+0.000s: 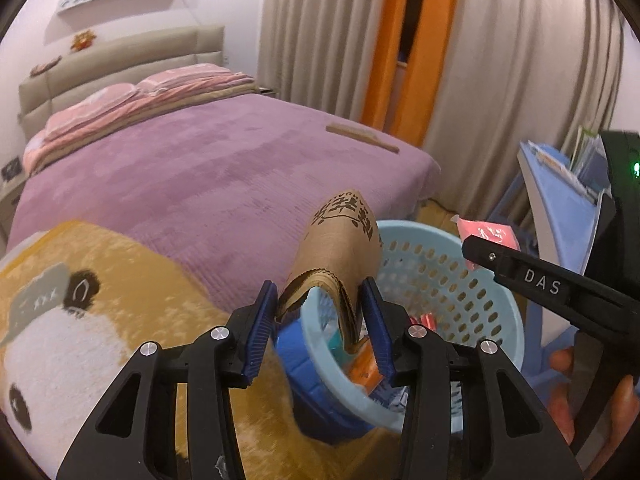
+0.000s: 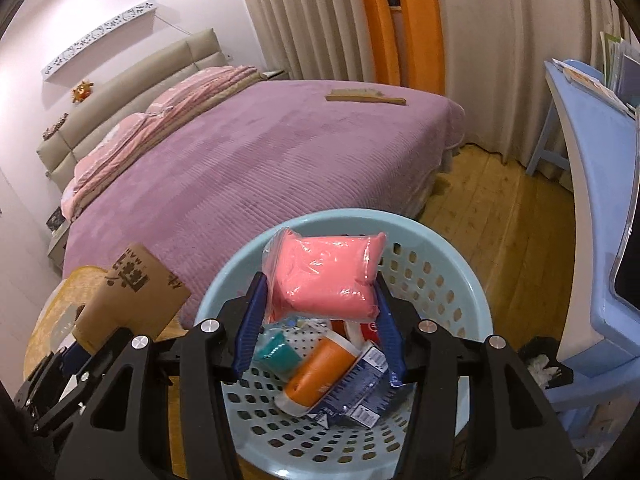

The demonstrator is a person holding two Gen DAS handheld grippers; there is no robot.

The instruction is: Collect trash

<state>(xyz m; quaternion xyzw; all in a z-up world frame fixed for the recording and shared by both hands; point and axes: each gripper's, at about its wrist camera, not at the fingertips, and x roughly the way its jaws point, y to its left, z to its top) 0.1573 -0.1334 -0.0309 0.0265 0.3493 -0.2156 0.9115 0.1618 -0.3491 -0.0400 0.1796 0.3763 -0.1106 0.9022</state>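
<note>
1. Hidden or unclear: the basket [image 2: 472, 296] floor is partly masked by the right gripper [image 2: 318, 330]; one blue printed wrapper [image 2: 356, 392] lies there with its text too small to read; a red item behind the orange cup [image 2: 316, 376] is mostly covered; in the left view the basket's near rim is cut by the left gripper [image 1: 320, 328]; a dark bin [image 2: 544, 360] under the blue counter [image 2: 592, 184] is hard to make out.
2. Count: one light-blue perforated basket on the wood floor beside the bed [image 2: 256, 168]; one brown paper bag [image 1: 340, 248]; one pink plastic pouch [image 2: 328, 276]; one teal item [image 2: 276, 350]; one wooden brush [image 2: 366, 97] on the bed.
3. Left fingers: narrow, pinching the folded paper bag just beside the basket rim.
4. Right fingers: narrow, clasping the pink pouch above the basket.
</note>
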